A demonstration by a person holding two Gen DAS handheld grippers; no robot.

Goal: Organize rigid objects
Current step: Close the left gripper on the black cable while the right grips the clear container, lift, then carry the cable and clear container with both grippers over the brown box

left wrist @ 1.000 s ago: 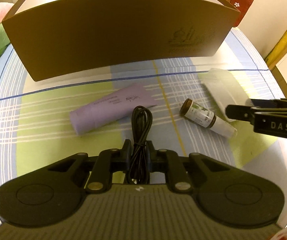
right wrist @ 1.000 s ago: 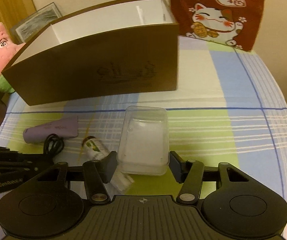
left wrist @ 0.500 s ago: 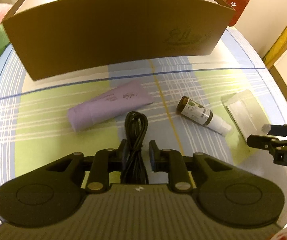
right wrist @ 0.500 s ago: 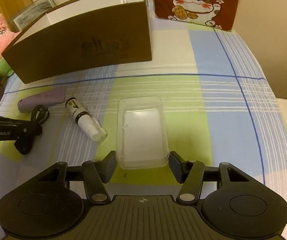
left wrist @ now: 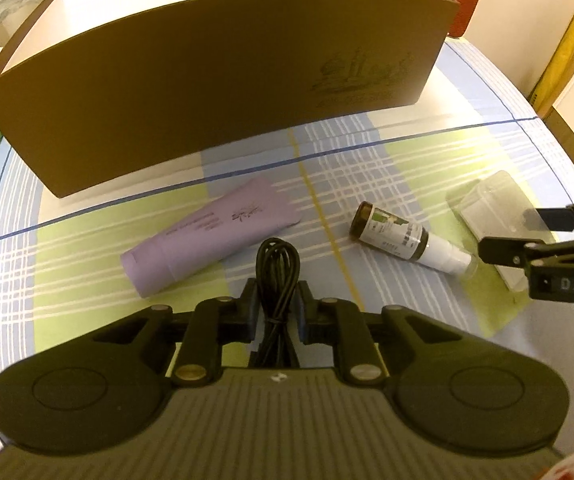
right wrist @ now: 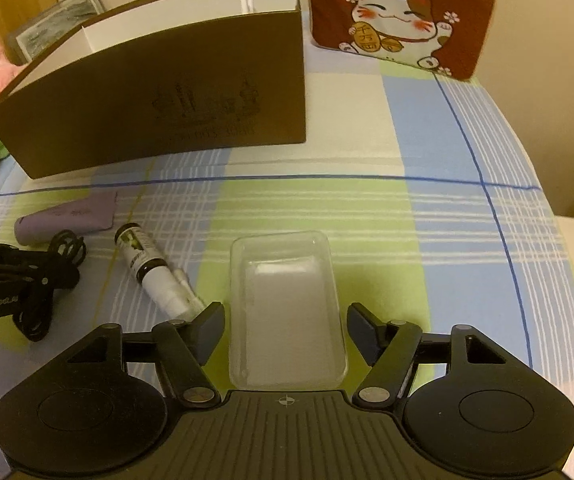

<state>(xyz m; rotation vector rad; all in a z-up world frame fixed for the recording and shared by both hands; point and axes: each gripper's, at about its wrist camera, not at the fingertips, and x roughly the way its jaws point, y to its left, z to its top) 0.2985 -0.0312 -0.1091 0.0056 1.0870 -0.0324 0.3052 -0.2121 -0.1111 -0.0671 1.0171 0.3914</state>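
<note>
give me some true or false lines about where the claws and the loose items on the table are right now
1. The left claw is shut on the black cable. True.
2. The purple tube lies inside the brown box. False: it lies on the tablecloth in front of the box.
3. The clear plastic container sits between the fingers of the right claw. True; its jaws are opening and the pads stand clear of it.
4. The spray bottle stands upright. False: it lies on its side.
5. The spray bottle lies between the purple tube and the clear plastic container. True.
</note>
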